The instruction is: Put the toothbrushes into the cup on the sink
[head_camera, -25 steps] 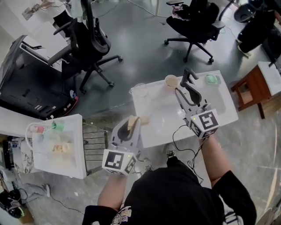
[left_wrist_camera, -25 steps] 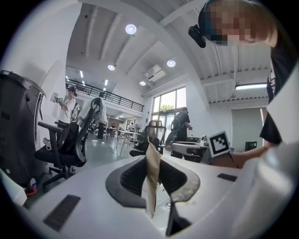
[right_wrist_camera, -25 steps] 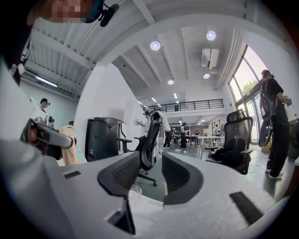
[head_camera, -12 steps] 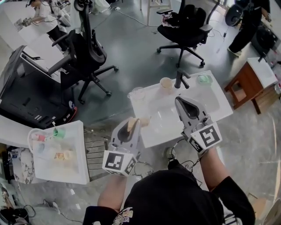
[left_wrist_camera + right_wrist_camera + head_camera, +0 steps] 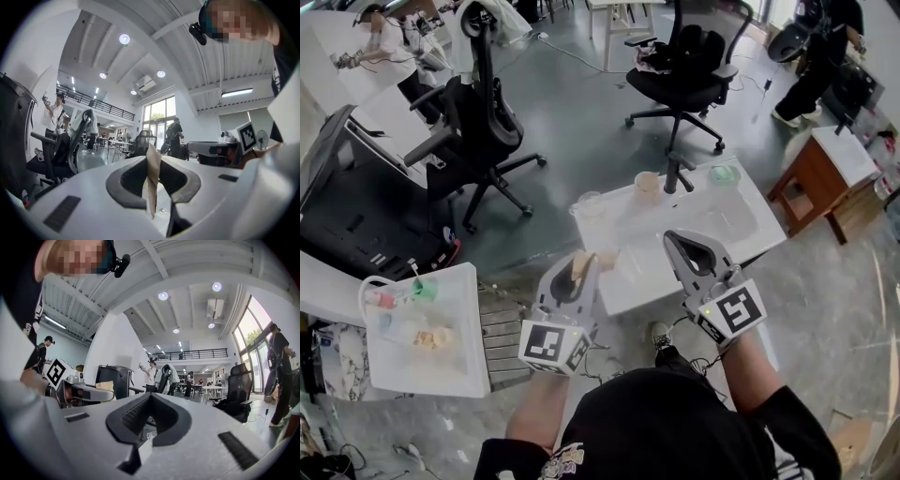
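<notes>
L gripper [image 5: 584, 261] is clamped narrow on a thin tan strip [image 5: 152, 180], prob. a toothbrush, gripped edge-on for carrying. R gripper [image 5: 675, 242] is shut, empty. The cup [image 5: 647, 184] is seen well ahead, beside the faucet [image 5: 676, 172] on the table [image 5: 642, 281].

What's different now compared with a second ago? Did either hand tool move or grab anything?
The right gripper pulled back from the faucet toward the person and shut its jaws on nothing. The left gripper stayed put, gripping the same tan strip.
</notes>
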A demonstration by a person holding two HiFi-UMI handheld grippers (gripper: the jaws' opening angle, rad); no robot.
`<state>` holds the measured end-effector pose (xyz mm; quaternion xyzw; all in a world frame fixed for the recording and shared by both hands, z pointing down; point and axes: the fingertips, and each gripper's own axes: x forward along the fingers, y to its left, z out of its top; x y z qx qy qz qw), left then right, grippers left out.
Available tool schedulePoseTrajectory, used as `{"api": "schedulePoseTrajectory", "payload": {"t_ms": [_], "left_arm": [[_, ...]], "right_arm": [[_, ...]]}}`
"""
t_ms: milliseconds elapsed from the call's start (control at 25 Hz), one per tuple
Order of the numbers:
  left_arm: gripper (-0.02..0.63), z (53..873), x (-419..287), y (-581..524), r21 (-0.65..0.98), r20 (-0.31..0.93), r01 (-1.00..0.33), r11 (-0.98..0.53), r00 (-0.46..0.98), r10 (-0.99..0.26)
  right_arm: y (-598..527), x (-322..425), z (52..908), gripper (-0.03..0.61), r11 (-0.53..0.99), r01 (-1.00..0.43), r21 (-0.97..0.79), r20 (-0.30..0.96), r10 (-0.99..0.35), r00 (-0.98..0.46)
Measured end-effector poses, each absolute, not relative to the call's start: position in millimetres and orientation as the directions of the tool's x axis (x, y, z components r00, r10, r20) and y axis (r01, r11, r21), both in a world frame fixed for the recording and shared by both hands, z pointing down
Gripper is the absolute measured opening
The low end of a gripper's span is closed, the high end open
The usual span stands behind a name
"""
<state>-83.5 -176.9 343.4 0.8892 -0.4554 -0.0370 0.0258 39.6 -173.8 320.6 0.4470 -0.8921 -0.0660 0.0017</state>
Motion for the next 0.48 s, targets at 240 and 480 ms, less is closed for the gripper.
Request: {"api": "schedulePoseTrajectory", "payload": {"t_ms": [240, 480], "left_arm": [[0.066, 341.0, -88.3, -170.0, 0.074, -0.053, -0.809, -0.583, 0.581, -0.812], [0.066, 343.2, -92.3, -171.4, 0.069, -0.060, -0.813, -0.578, 0.575, -0.816]], "right_arm": [[-162.2, 33.6, 318.6, 0.006, 0.596, -0.793, 0.125, -0.059, -0.793, -0.606], [-163.8, 30.8, 321.1, 0.006, 0.603, -0.789, 0.113, -0.054, -0.790, -0.611]]}}
